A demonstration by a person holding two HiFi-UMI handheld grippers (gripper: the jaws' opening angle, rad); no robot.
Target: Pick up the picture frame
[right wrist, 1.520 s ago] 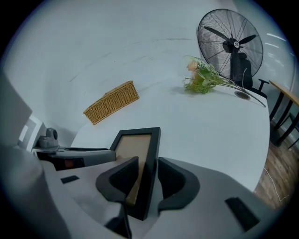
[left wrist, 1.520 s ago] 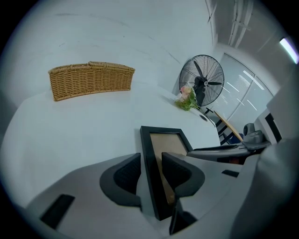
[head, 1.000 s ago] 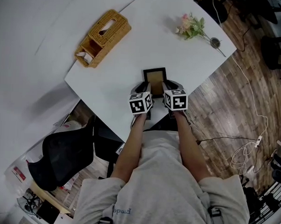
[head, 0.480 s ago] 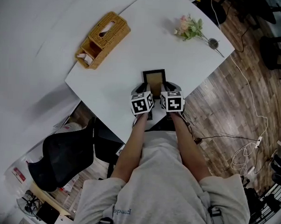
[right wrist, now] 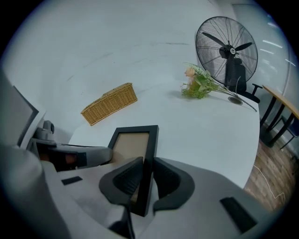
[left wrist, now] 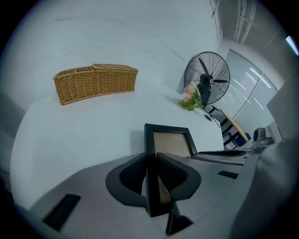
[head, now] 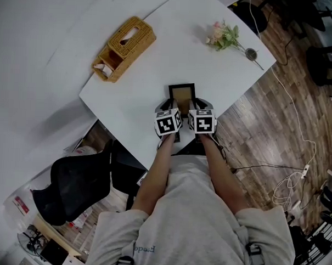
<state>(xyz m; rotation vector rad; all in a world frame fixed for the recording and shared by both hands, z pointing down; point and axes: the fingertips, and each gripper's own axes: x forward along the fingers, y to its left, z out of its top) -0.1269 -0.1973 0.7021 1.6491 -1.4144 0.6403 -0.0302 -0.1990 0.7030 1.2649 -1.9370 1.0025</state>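
Plainly, the left gripper [left wrist: 150, 162] is clamped on the left rail of the picture frame [head: 182, 93], one pad outside the rail and one inside it. Its jaws have just been closing. The frame appears to lie flat on the white table [head: 152, 68], close to the near edge and right in front of the person. Its long axis runs straight away from the person, with the far short end pointing toward the middle of the table. It looks light and stiff: narrow black rails around a tan panel. The rails seem smooth, so a thin pinch could slip, and any glass over the panel would be fragile. The long side rails are the sensible hold, taken evenly on both sides so the frame does not twist. The right gripper [right wrist: 145, 170] pinches the right rail the same way, and its jaws have also just been closing.
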